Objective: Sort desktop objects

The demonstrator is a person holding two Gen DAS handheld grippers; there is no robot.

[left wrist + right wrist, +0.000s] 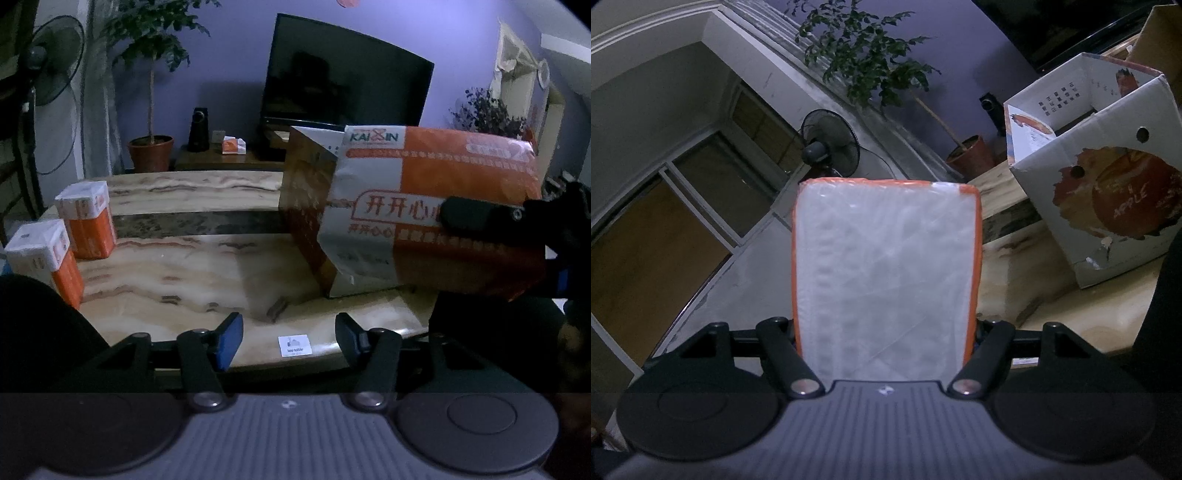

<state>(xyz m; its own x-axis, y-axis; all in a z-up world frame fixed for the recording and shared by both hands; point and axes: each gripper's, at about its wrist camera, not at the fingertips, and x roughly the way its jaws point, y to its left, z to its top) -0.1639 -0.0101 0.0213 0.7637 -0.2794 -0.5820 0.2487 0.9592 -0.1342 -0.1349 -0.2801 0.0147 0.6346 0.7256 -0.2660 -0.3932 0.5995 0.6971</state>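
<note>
My right gripper (884, 332) is shut on an orange and white tissue pack (884, 266), held in the air; its fingertips are hidden behind the pack. In the left wrist view the same pack (436, 206) hangs over the right side of the table with the right gripper (491, 218) clamped on it. My left gripper (288, 339) is open and empty, low over the table's near edge. Two more tissue packs stand upright at the table's left: one nearer (48, 258), one behind it (88, 221). An open cardboard apple box (1108, 184) stands on the table, right of the held pack.
The marble-patterned table (184, 280) carries a small white label (294, 345) at its near edge. Behind it are a dark TV (343, 81), a speaker (199, 129), a potted plant (151, 147) and a standing fan (48, 62).
</note>
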